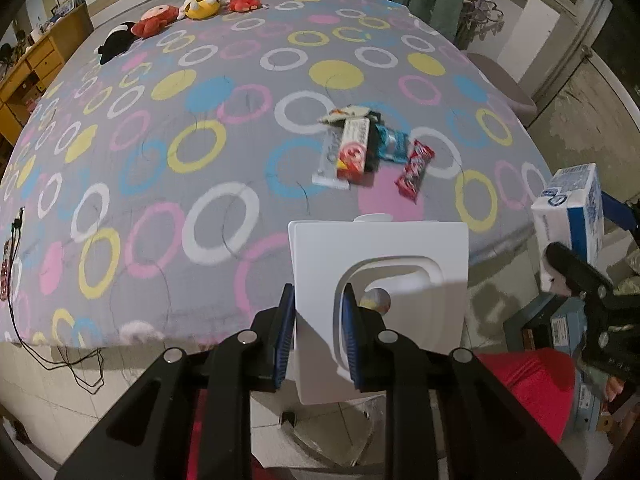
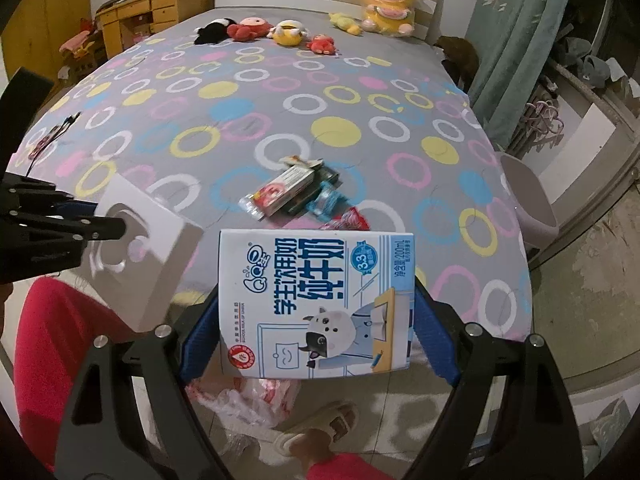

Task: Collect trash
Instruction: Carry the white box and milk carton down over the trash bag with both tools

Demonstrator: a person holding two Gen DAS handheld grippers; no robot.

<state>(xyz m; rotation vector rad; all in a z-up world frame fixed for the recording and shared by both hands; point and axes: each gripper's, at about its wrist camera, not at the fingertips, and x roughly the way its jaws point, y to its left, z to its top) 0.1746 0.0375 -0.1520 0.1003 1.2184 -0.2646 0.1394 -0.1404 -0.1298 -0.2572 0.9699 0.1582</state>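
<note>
I'm holding a blue-and-white milk carton (image 2: 316,304) in my right gripper (image 2: 316,320), w/ the blue pads (image 2: 434,340) pinching it on both short sides; it's hanging just past the foot edge of the bed (image 2: 160,120), above the tiled floor. From the left wrist cam, the same carton (image 1: 570,220) is showing at far right, clamped by the right gripper (image 1: 576,264).

My left gripper (image 1: 316,336) is gripping a white bin lid (image 1: 380,256) w/ a swing-flap cutout: one blue pad (image 1: 285,336) is sitting on the lid's outer edge, the other (image 1: 351,336) inside the cutout, so the fingers are pressing together on the lid's wall. The right wrist cam is showing that lid (image 2: 144,248) tilted, just left of the carton but not touching it.

More trash is lying on the bedspread, near the foot end: a pile of wrappers (image 1: 352,148) w/ a red-and-white box on top, a light-blue packet beside it, and a red candy wrapper (image 1: 414,170) just right of the pile. The pile (image 2: 292,192) is sitting just beyond the carton's top edge in the right cam.

Farther off, plush toys (image 2: 280,32) are lining the head end, incl. a big yellow one (image 2: 384,4). A crumpled plastic bag (image 2: 248,396) is lying on the floor below the carton, next to a sandaled foot (image 2: 316,428). A wooden desk (image 2: 136,16) is standing beyond the bed at upper left.
</note>
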